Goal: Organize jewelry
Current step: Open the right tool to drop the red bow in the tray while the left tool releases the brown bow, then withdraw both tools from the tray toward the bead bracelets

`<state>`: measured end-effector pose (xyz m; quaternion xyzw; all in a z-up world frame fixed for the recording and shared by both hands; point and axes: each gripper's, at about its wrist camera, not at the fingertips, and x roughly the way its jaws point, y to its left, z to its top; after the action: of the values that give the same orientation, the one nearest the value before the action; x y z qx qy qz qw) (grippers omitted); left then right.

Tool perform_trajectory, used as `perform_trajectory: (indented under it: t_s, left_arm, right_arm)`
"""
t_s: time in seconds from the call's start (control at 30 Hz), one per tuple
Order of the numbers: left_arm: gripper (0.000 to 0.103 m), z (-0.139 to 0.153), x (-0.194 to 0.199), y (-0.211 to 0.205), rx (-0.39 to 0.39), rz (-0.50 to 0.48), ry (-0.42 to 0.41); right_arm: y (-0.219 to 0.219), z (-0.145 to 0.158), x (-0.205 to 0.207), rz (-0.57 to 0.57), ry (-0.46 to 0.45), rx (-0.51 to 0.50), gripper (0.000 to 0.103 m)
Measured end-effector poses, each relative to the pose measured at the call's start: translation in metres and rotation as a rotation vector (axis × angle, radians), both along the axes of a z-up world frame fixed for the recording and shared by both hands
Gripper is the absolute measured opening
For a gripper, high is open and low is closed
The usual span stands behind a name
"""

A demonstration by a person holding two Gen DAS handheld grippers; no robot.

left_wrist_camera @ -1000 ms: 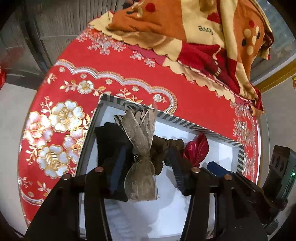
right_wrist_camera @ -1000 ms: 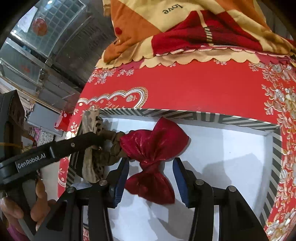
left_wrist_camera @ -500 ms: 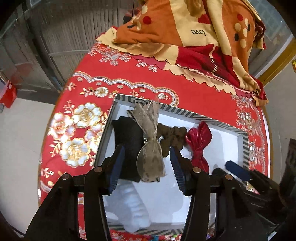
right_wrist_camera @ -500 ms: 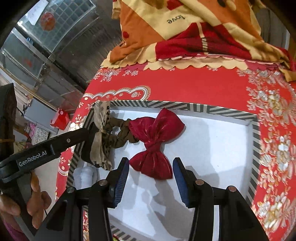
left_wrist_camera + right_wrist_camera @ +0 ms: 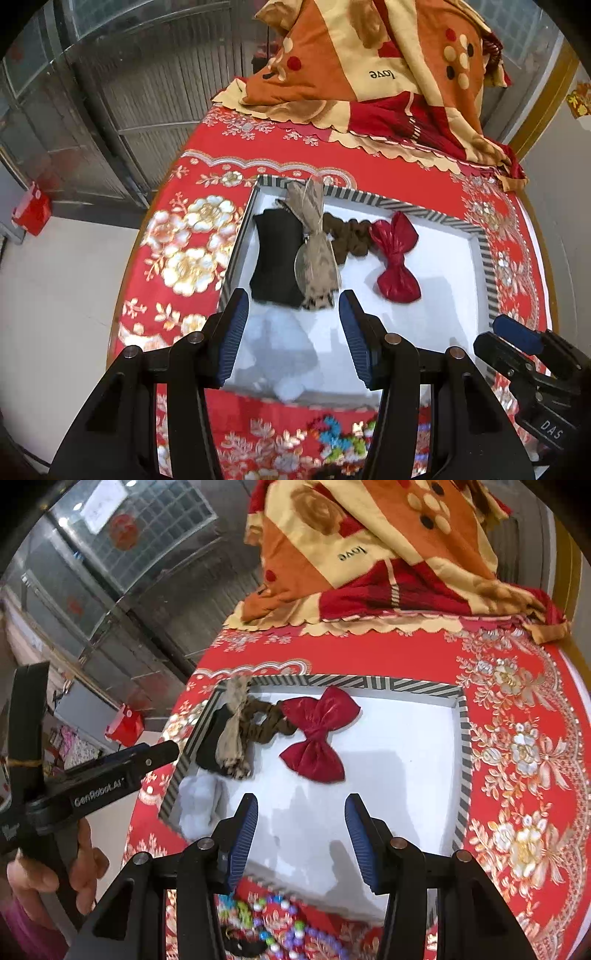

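Observation:
A white tray with a striped rim [image 5: 484,258] lies on the red flowered cloth. In it lie a black bow [image 5: 277,258], a tan bow [image 5: 314,251] across it, a brown scrunchie [image 5: 349,236], a red bow [image 5: 397,258] and a white soft piece [image 5: 284,354]. My left gripper [image 5: 291,332] hangs open above the tray's near left part, with nothing between its fingers. My right gripper [image 5: 301,834] is open too, above the bare white floor in front of the red bow [image 5: 317,734]. The tan bow [image 5: 232,734] and scrunchie [image 5: 262,720] show to its left.
A string of coloured beads [image 5: 266,923] lies on the cloth just in front of the tray's rim [image 5: 463,738]. A folded orange and red blanket [image 5: 388,74] covers the table's far side. A hand [image 5: 44,871] holds the left gripper [image 5: 162,751] beyond the table's left edge.
Both grippers have drawn back and risen from the tray. The tan bow and the red bow, earlier between the fingers, now lie clear in front of them.

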<state>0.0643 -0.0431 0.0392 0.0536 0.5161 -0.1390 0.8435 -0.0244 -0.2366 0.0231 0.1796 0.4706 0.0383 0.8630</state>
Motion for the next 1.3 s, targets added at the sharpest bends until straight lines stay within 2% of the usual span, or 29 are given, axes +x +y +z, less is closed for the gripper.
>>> perform_trajectory:
  t_s: [0.17,0.4,0.6,0.73,0.9,1.13,1.3]
  left_arm:
    - [0.051,0.007,-0.025,0.012,-0.002,0.004,-0.023]
    - [0.051,0.011,-0.060,0.029,0.009,-0.002,-0.040]
    - [0.051,0.010,-0.077,0.040,-0.002,-0.018,-0.022]
    - [0.051,0.008,-0.086,0.053,-0.034,-0.016,0.010]
    - [0.051,0.004,-0.099,0.060,-0.038,-0.036,0.029]
    - [0.051,-0.019,-0.119,0.065,-0.040,-0.097,0.102]
    - [0.051,-0.040,-0.122,0.068,-0.059,-0.075,0.179]
  right_arm:
    - [0.013,0.008,-0.030,0.009,-0.033,-0.029,0.047]
    - [0.022,0.010,-0.061,-0.004,-0.002,-0.034,0.047]
    - [0.029,0.004,-0.088,-0.016,0.033,-0.058,0.047]
    - [0.030,0.000,-0.109,-0.024,0.041,-0.055,0.047]
    - [0.030,-0.011,-0.129,-0.035,0.058,-0.058,0.047]
    - [0.027,-0.035,-0.149,-0.039,0.110,-0.046,0.047]
    - [0.023,-0.047,-0.156,-0.044,0.142,-0.041,0.047]
